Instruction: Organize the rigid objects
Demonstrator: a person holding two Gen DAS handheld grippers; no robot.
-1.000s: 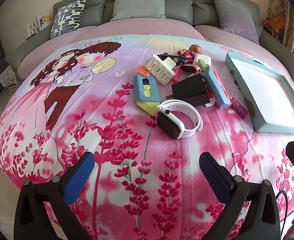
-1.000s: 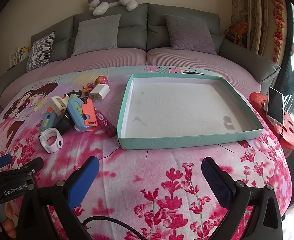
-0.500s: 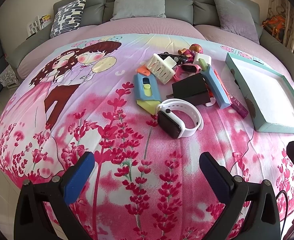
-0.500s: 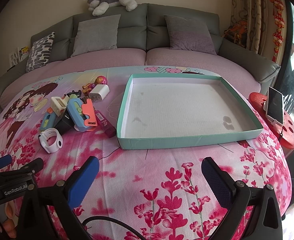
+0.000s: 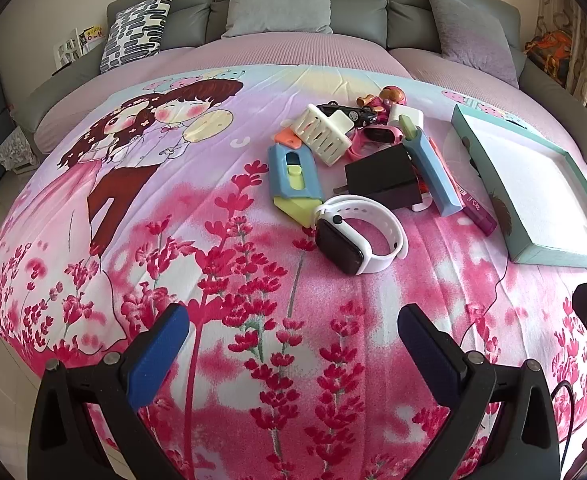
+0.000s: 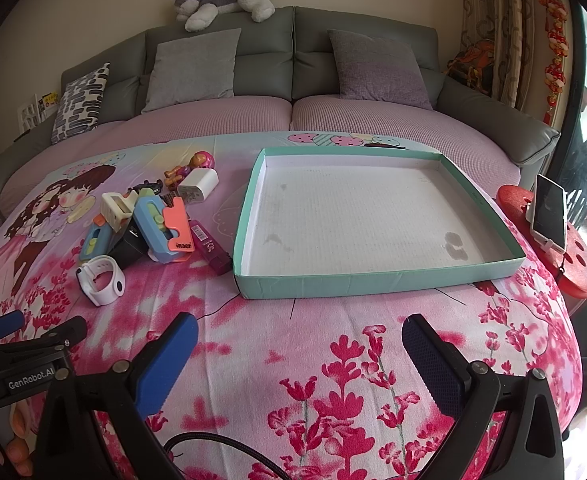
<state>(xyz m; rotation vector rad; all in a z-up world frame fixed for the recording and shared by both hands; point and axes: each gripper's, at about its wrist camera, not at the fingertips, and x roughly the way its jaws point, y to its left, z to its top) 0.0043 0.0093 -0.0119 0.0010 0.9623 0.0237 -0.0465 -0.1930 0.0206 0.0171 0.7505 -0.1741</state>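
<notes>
A pile of small rigid objects lies on the pink flowered cloth: a white smartwatch (image 5: 359,234) (image 6: 101,278) nearest me, a black charger block (image 5: 381,178), a blue and yellow box cutter (image 5: 293,178), a blue cutter (image 5: 433,172), a cream clip (image 5: 325,134), a pink watch (image 5: 373,136), a white plug (image 6: 198,187), a toy car (image 5: 347,113) and a doll (image 5: 389,98). An empty teal tray (image 6: 373,280) (image 5: 489,176) stands right of the pile. My left gripper (image 5: 293,334) is open and empty, short of the smartwatch. My right gripper (image 6: 299,344) is open and empty, in front of the tray.
A grey sofa with cushions (image 6: 195,68) runs behind the cloth. A red stool (image 6: 549,248) with a phone (image 6: 549,216) on a stand is at the right. The left gripper's body (image 6: 25,364) shows at the lower left of the right wrist view.
</notes>
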